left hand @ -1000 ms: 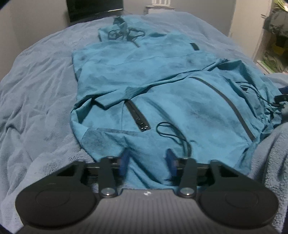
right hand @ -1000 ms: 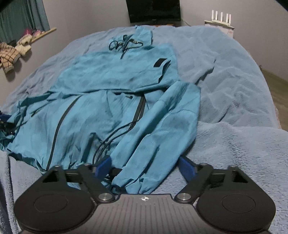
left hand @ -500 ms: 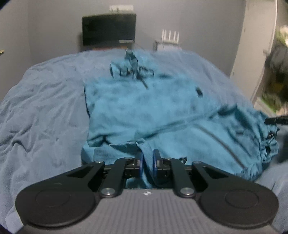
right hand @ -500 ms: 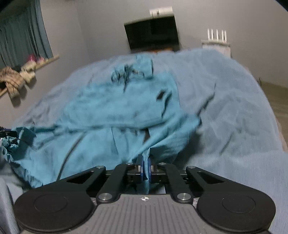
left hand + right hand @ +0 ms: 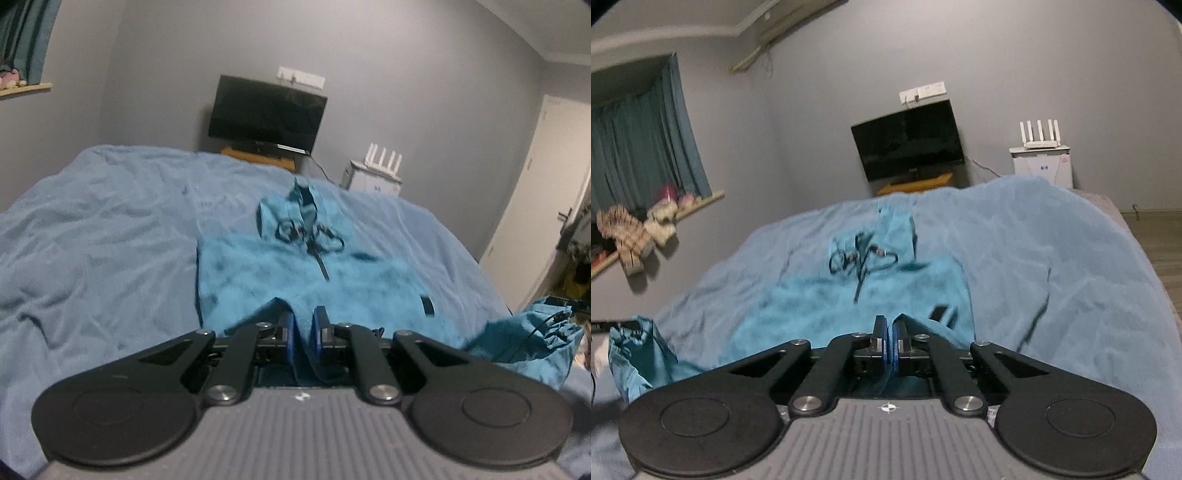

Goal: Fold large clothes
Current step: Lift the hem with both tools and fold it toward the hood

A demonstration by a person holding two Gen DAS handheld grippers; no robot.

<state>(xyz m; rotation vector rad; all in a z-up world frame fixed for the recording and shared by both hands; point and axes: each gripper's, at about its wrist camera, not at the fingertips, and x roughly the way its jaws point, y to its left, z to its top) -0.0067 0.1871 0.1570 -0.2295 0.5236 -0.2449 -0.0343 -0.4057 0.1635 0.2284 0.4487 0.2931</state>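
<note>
A wide bed (image 5: 92,229) carries a teal hooded jacket (image 5: 258,273), soft, light and floppy, best held at the hem corners. The left gripper (image 5: 303,328) and right gripper (image 5: 888,339) each have jaws pinched tight on its near edge. No readable writing.

Hidden behind the left gripper (image 5: 303,326) and right gripper (image 5: 889,338): the teal jacket's (image 5: 258,280) lifted near hem; blurred: its drawstrings (image 5: 862,258); cut off at the edge: the blue blanket (image 5: 92,229).

Teal hooded jacket (image 5: 258,273) on bed (drawcords tangled), near hem lifted
</note>
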